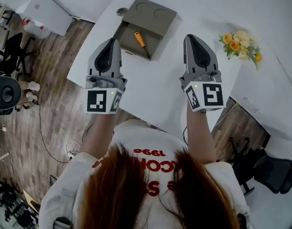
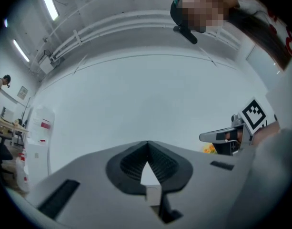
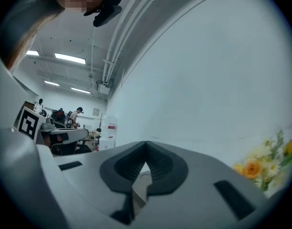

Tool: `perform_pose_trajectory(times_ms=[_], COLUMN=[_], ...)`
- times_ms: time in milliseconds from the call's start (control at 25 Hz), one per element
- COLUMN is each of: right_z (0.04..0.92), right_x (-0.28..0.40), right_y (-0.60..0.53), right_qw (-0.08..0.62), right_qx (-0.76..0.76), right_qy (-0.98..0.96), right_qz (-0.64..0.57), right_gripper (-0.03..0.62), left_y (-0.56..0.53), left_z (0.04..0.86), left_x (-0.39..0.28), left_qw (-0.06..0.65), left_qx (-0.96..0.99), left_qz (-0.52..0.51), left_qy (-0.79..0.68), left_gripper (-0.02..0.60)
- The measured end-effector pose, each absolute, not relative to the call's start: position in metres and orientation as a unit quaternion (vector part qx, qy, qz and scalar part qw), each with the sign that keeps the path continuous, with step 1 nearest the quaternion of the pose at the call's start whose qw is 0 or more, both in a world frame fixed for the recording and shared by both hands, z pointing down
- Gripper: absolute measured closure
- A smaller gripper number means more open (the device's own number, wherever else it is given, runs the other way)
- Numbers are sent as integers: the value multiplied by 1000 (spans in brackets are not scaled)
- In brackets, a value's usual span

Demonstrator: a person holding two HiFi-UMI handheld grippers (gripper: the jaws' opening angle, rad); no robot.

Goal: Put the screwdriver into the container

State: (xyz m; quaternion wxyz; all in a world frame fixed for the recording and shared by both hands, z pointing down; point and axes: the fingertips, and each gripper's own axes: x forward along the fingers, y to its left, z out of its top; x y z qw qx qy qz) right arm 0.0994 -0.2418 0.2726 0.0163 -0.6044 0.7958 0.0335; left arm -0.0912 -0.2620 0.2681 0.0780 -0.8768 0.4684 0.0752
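Note:
The screwdriver [image 1: 141, 43], orange-handled with a dark shaft, lies inside the open olive-grey container [image 1: 121, 32] at the far side of the white table [image 1: 160, 89]. My left gripper [image 1: 112, 42] is held up on the near left of the container, shut with nothing in it. My right gripper [image 1: 192, 37] hangs level with it to the container's right, also shut and empty. In the left gripper view the jaws [image 2: 146, 144] meet at the tip against a pale wall. In the right gripper view the jaws [image 3: 146, 144] are shut too. Neither gripper touches the screwdriver.
A bunch of yellow and orange flowers [image 1: 241, 44] lies at the table's right end, and the right gripper view shows these flowers [image 3: 265, 163] too. A small round object [image 1: 122, 11] sits by the container's far left corner. Office chairs [image 1: 12, 46] stand on the wooden floor to the left.

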Motion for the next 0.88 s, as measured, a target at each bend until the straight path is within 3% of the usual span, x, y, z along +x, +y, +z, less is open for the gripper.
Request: perform_pose_trajectory(times_ms=[520, 880], right_z=[258, 257], right_x=[235, 273], right_y=[-105, -61], right_qw=[28, 42], right_qx=[-756, -795], right_qy=[652, 603], right_qz=[47, 43], right_gripper=[589, 589], left_y=[-212, -193], left_z=[263, 270], left_x=[55, 98], left_qw=[63, 58], left_qx=[-947, -962], left_qz=[103, 97], left_qy=[298, 248], left_gripper=[577, 577])
